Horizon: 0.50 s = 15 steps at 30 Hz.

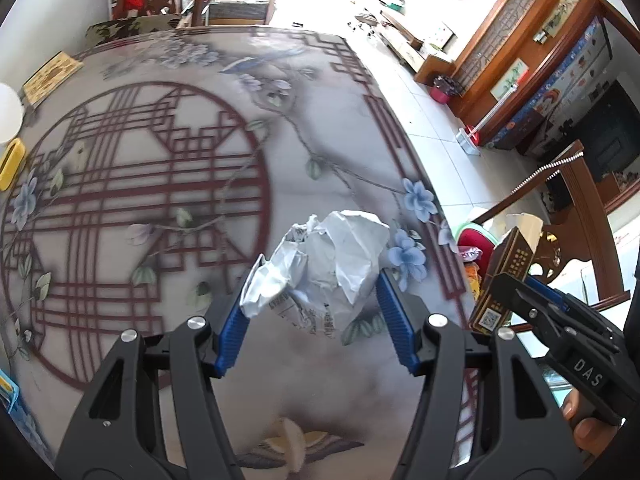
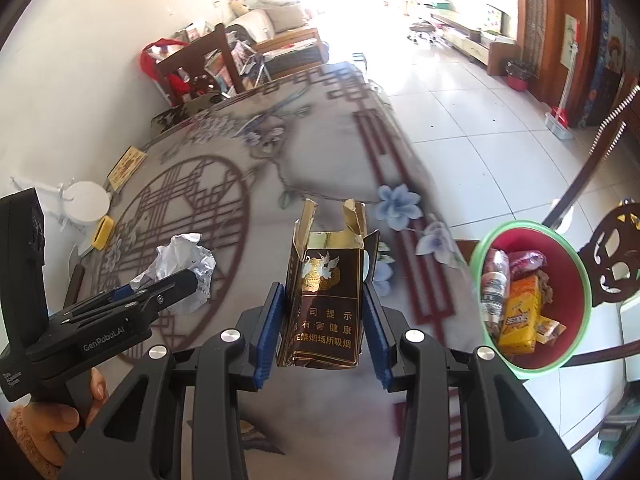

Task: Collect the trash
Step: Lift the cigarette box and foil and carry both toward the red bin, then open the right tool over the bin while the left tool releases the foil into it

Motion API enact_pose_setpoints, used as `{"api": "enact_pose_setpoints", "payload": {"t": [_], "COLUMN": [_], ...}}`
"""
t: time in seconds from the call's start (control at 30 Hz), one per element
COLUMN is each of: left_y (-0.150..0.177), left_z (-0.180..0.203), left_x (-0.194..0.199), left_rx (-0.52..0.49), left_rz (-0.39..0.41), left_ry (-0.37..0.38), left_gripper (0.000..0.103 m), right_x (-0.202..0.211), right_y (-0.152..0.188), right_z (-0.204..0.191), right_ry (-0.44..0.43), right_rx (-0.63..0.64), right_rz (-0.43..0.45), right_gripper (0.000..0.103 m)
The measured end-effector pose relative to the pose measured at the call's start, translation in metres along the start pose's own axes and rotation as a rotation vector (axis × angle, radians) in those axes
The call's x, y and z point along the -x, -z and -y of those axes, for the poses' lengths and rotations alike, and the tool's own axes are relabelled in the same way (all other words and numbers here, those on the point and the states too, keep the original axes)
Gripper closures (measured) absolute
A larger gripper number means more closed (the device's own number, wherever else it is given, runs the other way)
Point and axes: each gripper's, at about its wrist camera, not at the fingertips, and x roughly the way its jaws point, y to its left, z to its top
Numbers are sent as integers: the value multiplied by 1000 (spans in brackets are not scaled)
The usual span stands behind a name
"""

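Observation:
A crumpled white paper wrapper [image 1: 324,268] sits between the blue pads of my left gripper [image 1: 316,284], which is closed on it above the patterned table [image 1: 140,200]. The wrapper also shows in the right wrist view [image 2: 180,268], with the left gripper [image 2: 168,288] on it. My right gripper [image 2: 324,296] is shut on a torn brown and gold cigarette box [image 2: 324,292], held upright above the table's right side. That box and the right gripper [image 1: 516,292] show at the right of the left wrist view. A green-rimmed red trash bin [image 2: 560,240] stands beside the table, to the right.
The bin holds several wrappers and a yellow packet [image 2: 518,320]. A white round object [image 2: 88,200], a yellow item [image 2: 103,232] and a gold box [image 2: 126,168] lie at the table's far left. Wooden chairs [image 2: 612,264] stand by the bin and beyond the table.

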Motion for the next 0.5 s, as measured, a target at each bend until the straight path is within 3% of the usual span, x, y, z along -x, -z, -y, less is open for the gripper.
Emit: {"api": "enact_pose_setpoints", "payload": {"t": [0.27,0.5], "left_y": [-1,-3], "left_z": [47,97], "left_x": [-23,-47], "left_rx": [-65,-126], "left_rz": [-41,-77], "left_ry": [25,53], "left_gripper": [44,44], "right_x": [10,21], "right_y": [2,2], "right_z": [52,128], "right_ry": [42,116], "right_rx": [-73,-183], "right_rz": [7,10], "right_gripper": [65,65]}}
